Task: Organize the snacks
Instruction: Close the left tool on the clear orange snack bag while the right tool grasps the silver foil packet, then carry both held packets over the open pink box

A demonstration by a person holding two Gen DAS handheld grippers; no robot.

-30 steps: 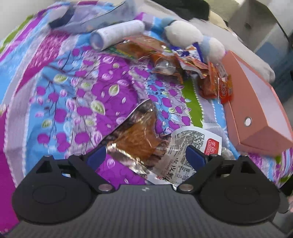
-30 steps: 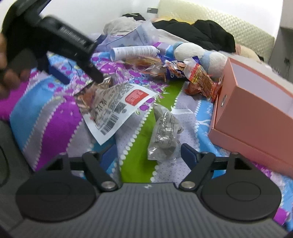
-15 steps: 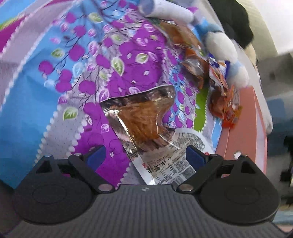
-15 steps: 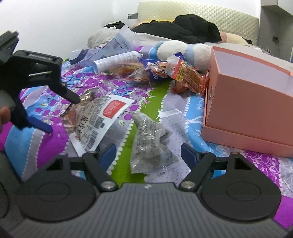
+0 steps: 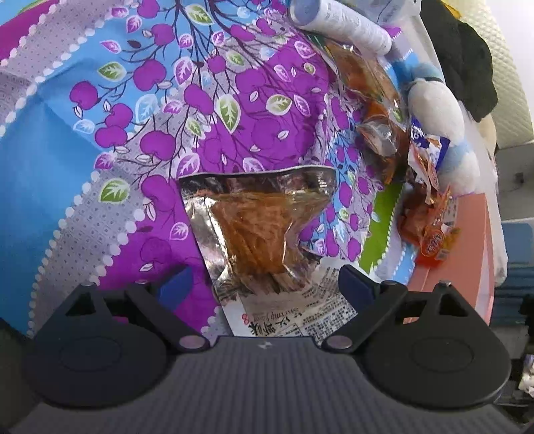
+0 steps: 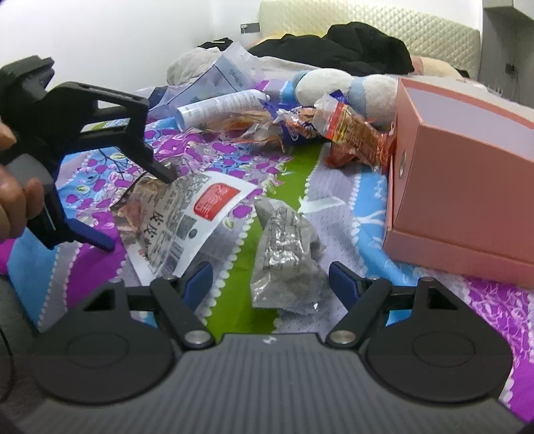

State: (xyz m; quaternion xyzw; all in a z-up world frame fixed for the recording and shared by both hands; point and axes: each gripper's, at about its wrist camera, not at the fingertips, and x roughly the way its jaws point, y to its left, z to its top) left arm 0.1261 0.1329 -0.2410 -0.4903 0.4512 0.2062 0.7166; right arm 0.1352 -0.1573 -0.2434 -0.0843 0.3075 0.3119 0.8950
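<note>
A shrimp snack packet (image 5: 267, 233), lying on the bed left of the pink box (image 6: 467, 173), is being straddled by the released left claw (image 5: 265, 283); closing comes next. The right claw (image 6: 270, 277) is hanging released over a crumpled wrapper (image 6: 287, 257).

Bed covered by a floral bedspread (image 6: 300, 187) in purple, blue and green. White spray can (image 6: 222, 108) lying on its side. White-and-blue plush toy (image 6: 337, 88) beside it. Black garment (image 6: 340, 50) heaped against the quilted cream headboard (image 6: 367, 16).
</note>
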